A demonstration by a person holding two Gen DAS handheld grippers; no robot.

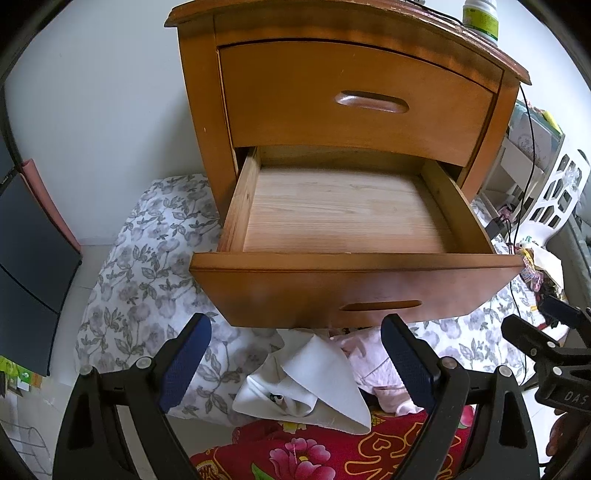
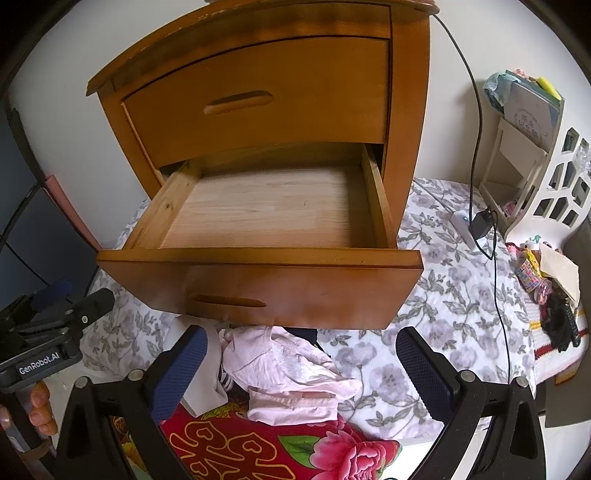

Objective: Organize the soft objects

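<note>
Clothes — a pink garment (image 2: 284, 373) and a white cloth (image 1: 317, 384) — lie heaped just below the pulled-out bottom drawer (image 1: 343, 218) of the wooden nightstand (image 1: 354, 96), on a red flowered blanket (image 2: 280, 450). Left tool (image 1: 295, 362) and right tool (image 2: 301, 376) both gape wide, holding nothing, in front of the drawer.

Cable: I see a black cable (image 2: 476, 122) hanging from the nightstand top down to a dark adapter (image 2: 483, 223).
Bottle: a white bottle (image 1: 480, 16) with a green label stands on top (only its lower part shows).
Rack: a white openwork rack (image 2: 554, 173) stands at my right.
Dark panel: a dark panel (image 1: 26, 229) stands at left.
</note>
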